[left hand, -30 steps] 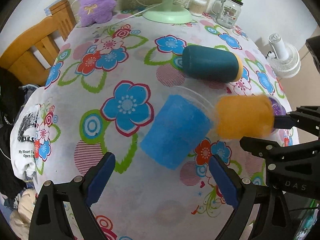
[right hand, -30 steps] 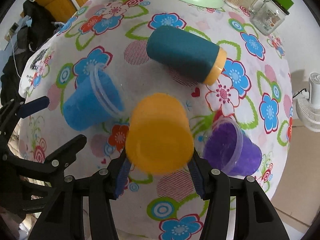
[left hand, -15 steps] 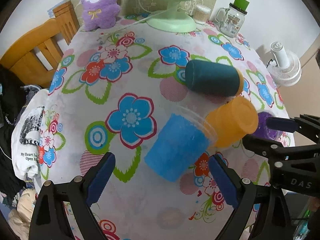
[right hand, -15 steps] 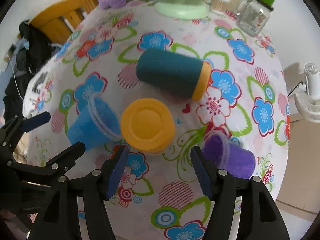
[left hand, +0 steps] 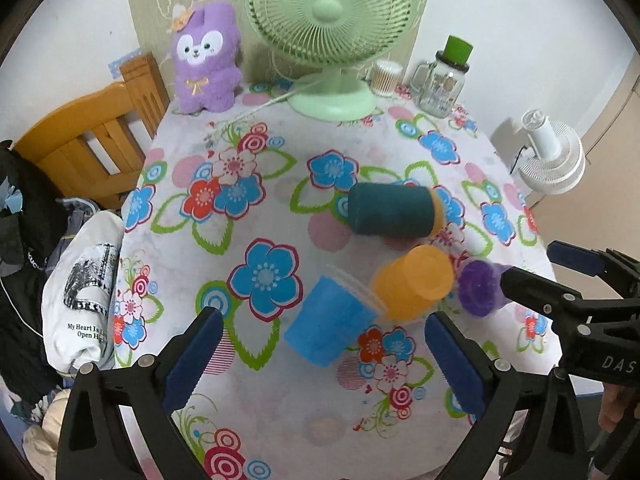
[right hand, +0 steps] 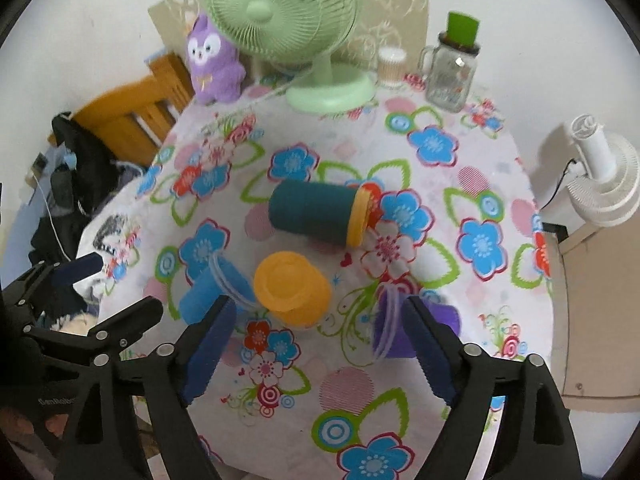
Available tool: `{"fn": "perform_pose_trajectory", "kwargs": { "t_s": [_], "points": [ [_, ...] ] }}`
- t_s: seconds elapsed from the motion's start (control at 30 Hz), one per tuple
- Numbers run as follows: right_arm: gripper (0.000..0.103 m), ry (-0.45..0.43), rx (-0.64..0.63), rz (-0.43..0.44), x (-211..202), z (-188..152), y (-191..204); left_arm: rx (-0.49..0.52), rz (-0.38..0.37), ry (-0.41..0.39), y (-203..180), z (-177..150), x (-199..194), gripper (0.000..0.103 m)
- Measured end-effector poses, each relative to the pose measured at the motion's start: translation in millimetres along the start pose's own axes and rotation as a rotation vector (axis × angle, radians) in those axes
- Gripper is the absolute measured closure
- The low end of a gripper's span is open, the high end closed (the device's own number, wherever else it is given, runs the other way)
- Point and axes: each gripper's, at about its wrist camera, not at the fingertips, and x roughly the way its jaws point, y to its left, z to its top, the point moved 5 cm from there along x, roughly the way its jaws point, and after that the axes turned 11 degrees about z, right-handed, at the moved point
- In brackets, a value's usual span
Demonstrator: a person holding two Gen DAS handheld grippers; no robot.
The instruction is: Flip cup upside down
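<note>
We see both our left tongs [left hand: 320, 354] and right tongs [right hand: 316, 348] spread apart and empty above the flower-patterned bench [right hand: 460, 264], where the orange plastic cup [right hand: 292, 288] stands upside down between the fallen blue plastic cup [right hand: 210, 290] and purple plastic cup [right hand: 394, 332].

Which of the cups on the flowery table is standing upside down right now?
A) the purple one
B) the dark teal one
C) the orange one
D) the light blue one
C: the orange cup stands with its flat base facing up, while the light blue cup, purple cup and dark teal cup lie on their sides.
</note>
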Motion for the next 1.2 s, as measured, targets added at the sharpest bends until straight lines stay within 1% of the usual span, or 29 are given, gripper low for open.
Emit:
{"fn": "perform_pose_trajectory", "kwargs": {
  "t_s": [0.13,0.23,0.37,0.47,0.6,0.67,0.8,0.9,1.0,1.2],
  "points": [
    [0.011,-0.051,0.002,-0.001,-23.7,-1.2,-2.3,0.011,-0.003,-0.021,-5.5,1.5,-17.8,0.001],
    [0.011,-0.084,0.012,-0.010,-38.6,-2.6,-6.3,0.006,0.004,-0.064,-8.6,3.4,-35.3,0.001],
    [0.011,-0.103,0.037,-0.014,-56.9,-5.3,-11.5,-0.008,0.018,-0.101,-12.5,5.6,-53.5,0.000],
    [0.011,-0.132,0.021,-0.039,-72.2,-7.0,-10.8,-0.019,0.006,-0.125,-17.2,5.2,-67.0,0.000],
    [0.011,-0.198,0.001,-0.068,-92.7,-9.3,-7.2,-0.050,-0.033,-0.118,-19.3,2.7,-78.3,0.000],
    [0.011,-0.215,0.000,-0.077,-98.0,-10.6,-7.4,-0.059,-0.035,-0.118,-20.0,0.4,-83.5,0.000],
    [0.011,-0.259,0.029,-0.103,-108.5,-16.2,-10.4,-0.068,-0.014,-0.136,-19.4,-4.8,-92.6,0.000],
    [0.011,-0.276,0.067,-0.096,-111.3,-20.6,-12.7,-0.083,0.002,-0.150,-17.7,-8.3,-97.8,0.000],
    [0.011,-0.284,0.082,-0.104,-113.6,-22.8,-13.4,-0.094,-0.005,-0.163,-16.6,-10.4,-101.7,0.000],
    [0.011,-0.306,0.056,-0.120,-120.5,-22.1,-6.6,-0.078,-0.007,-0.210,-19.7,-9.2,-111.2,0.000]
  ]
}}
